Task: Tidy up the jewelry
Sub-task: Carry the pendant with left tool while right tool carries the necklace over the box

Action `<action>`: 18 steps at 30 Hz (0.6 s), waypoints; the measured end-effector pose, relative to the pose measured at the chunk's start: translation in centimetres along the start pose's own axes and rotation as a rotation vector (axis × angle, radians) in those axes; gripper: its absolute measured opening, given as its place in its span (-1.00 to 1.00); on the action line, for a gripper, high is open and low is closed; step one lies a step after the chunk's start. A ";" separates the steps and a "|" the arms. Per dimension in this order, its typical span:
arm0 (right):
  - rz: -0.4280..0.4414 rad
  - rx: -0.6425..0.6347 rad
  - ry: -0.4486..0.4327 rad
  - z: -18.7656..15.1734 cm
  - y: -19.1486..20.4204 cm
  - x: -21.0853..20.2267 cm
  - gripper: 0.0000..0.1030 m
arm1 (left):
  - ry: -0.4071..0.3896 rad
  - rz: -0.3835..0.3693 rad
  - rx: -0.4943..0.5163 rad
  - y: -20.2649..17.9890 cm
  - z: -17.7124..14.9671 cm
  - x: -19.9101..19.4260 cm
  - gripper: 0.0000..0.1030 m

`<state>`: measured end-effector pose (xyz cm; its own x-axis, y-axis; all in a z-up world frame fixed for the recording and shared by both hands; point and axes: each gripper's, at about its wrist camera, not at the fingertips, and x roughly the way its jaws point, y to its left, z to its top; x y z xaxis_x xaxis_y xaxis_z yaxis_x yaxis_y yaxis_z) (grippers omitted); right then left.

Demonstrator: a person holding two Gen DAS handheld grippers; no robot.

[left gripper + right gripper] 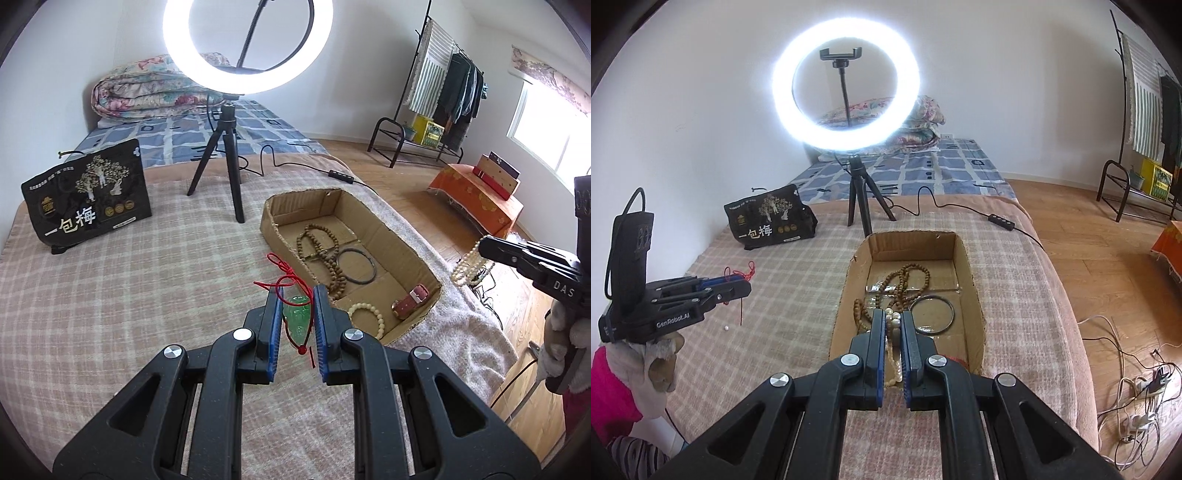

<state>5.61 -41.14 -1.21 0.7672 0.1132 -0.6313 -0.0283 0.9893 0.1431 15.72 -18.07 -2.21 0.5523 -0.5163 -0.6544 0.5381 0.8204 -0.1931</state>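
Bed blanket [110, 295]: my left gripper [298, 295] clenched the jade pendant [295, 319] beside the box [417, 254], right gripper [894, 321] clenched pearls [892, 317] over it; next, drop both in.

Black snack bag [88, 195] on the bed: large white characters "一包梅"; its smaller print is too fine to read. Left claw [737, 282]: "GenRobot.AI" on its body. Right claw [484, 246]: white letters "DAS", possibly cut off.
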 end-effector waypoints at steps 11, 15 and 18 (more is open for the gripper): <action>-0.014 0.015 0.023 1.3 -1.8 3.1 -0.91 | 0.023 -0.035 0.031 -2.3 0.9 2.5 -0.72; -0.016 0.016 0.037 1.4 -2.3 4.3 -0.91 | 0.032 -0.044 0.043 -3.0 1.1 3.4 -0.72; -0.019 0.020 0.047 1.4 -2.5 5.1 -0.91 | 0.039 -0.050 0.052 -3.5 1.1 4.1 -0.72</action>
<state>10.45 -43.21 -3.74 0.7364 0.0989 -0.6693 -0.0010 0.9894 0.1452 16.85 -23.34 -3.43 0.4990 -0.5459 -0.6730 0.5976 0.7792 -0.1889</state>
